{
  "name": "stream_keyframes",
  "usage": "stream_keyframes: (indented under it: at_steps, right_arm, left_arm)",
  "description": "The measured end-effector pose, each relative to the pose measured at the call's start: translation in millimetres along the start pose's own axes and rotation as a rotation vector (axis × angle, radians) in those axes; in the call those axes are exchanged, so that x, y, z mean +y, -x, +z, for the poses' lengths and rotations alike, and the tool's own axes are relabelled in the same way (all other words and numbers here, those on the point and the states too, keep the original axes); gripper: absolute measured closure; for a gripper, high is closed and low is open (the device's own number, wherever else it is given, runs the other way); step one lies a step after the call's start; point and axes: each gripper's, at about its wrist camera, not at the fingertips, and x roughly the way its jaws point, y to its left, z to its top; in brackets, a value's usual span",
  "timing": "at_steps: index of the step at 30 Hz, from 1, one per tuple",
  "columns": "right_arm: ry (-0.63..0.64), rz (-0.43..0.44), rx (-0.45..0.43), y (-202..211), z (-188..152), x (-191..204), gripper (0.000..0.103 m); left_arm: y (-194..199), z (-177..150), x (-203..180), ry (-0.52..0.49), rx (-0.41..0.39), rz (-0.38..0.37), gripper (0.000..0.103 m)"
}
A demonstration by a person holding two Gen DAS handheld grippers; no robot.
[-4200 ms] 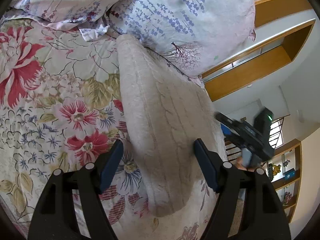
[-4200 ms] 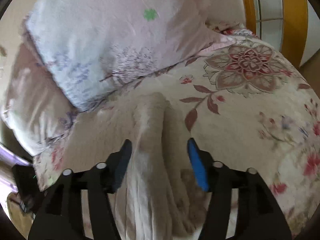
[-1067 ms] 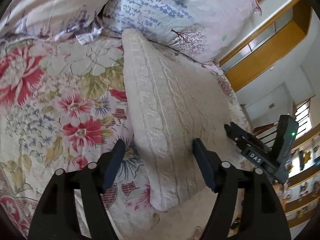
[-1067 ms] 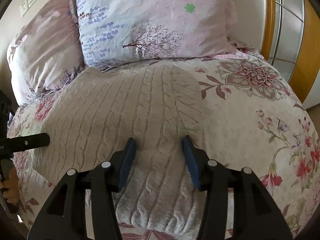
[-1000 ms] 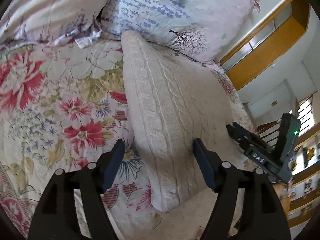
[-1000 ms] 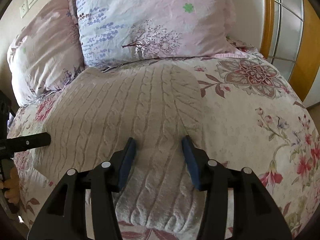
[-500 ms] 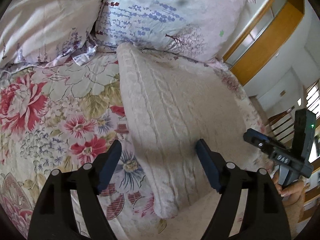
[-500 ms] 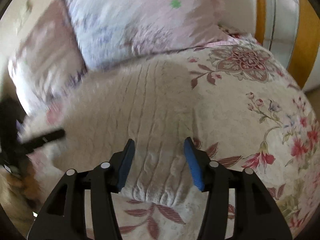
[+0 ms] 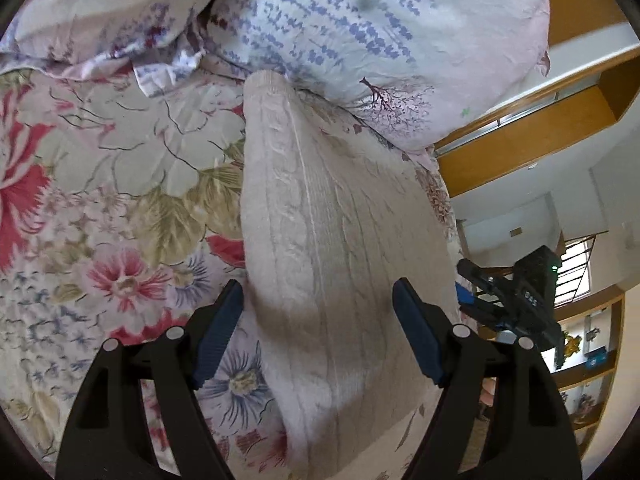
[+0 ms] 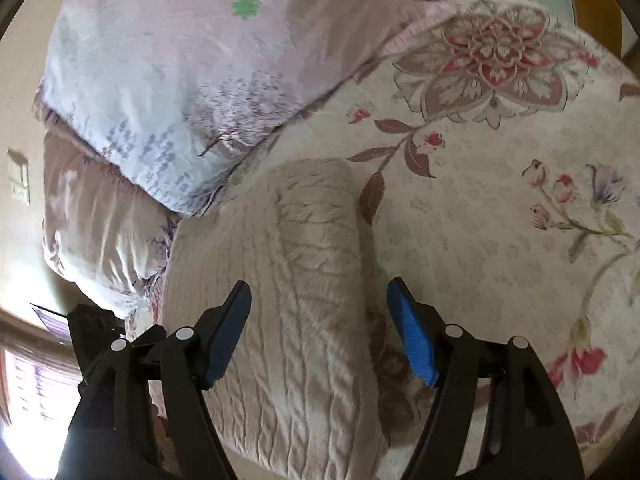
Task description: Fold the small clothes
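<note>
Floral bedspread [image 9: 120, 184] under two pillows [image 9: 380, 28], cream cable-knit sweater [image 9: 320, 240] lying folded on the bed, left gripper [image 9: 318, 334] spread apart above it, right gripper [image 10: 318, 330] likewise apart, holding nothing

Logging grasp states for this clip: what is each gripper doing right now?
Left gripper: open, holding nothing, over the cream cable-knit sweater.
Right gripper: open, holding nothing, over the same sweater.

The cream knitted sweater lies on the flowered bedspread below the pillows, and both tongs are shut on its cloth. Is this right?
Not quite. Both wrist views show the left tongs and right tongs open, gripping nothing. The sweater does lie on the flowered bedspread below the pillows.
</note>
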Motion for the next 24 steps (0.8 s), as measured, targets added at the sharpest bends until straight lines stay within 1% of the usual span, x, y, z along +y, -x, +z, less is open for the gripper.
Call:
stream_keyframes:
  at_steps: [5, 8, 10, 12, 15, 16, 18, 20, 21, 23, 24]
  right_arm:
    - [-0.019, 0.040, 0.042, -14.6, 3.5, -8.8, 0.031]
    - [-0.003, 0.072, 0.044, -16.6, 3.0, -7.9, 0.031]
    - [0.007, 0.109, 0.057, -19.7, 2.3, -7.2, 0.033]
    - [0.015, 0.146, 0.073, -24.4, 1.0, -6.1, 0.039]
    - [0.029, 0.174, 0.076, -29.4, 0.4, -2.8, 0.040]
    - [0.031, 0.186, 0.078, -30.9, -0.1, -1.8, 0.042]
    - [0.029, 0.197, 0.076, -34.0, -2.2, -1.5, 0.053]
    - [0.044, 0.206, 0.066, -33.1, -4.7, -0.4, 0.067]
    - [0.045, 0.214, 0.055, -31.6, -7.8, 0.9, 0.070]
    - [0.061, 0.207, 0.026, -25.1, -12.5, 7.6, 0.072]
    - [0.057, 0.211, 0.018, -22.1, -13.8, 9.9, 0.072]
  left_arm:
    - [-14.1, 1.9, -0.1, 0.028, 0.029, -0.042, 0.028]
    - [-17.5, 3.0, -1.1, 0.030, 0.019, -0.051, 0.029]
    - [-17.8, 3.5, -0.6, 0.032, 0.015, -0.053, 0.030]
    - [-19.0, 5.2, 0.1, 0.034, 0.010, -0.060, 0.031]
    - [-18.3, 4.1, 1.7, 0.042, 0.002, -0.071, 0.033]
    - [-17.2, 2.8, 3.2, 0.045, -0.001, -0.074, 0.034]
    - [-18.1, 2.4, 6.0, 0.050, -0.002, -0.080, 0.038]
    - [-18.2, 0.3, 7.6, 0.054, -0.003, -0.086, 0.048]
    - [-16.6, -1.8, 7.5, 0.055, -0.010, -0.085, 0.051]
    - [-10.3, -4.1, 5.9, 0.046, -0.023, -0.093, 0.063]
    - [-6.5, -4.1, 5.3, 0.047, -0.024, -0.105, 0.064]
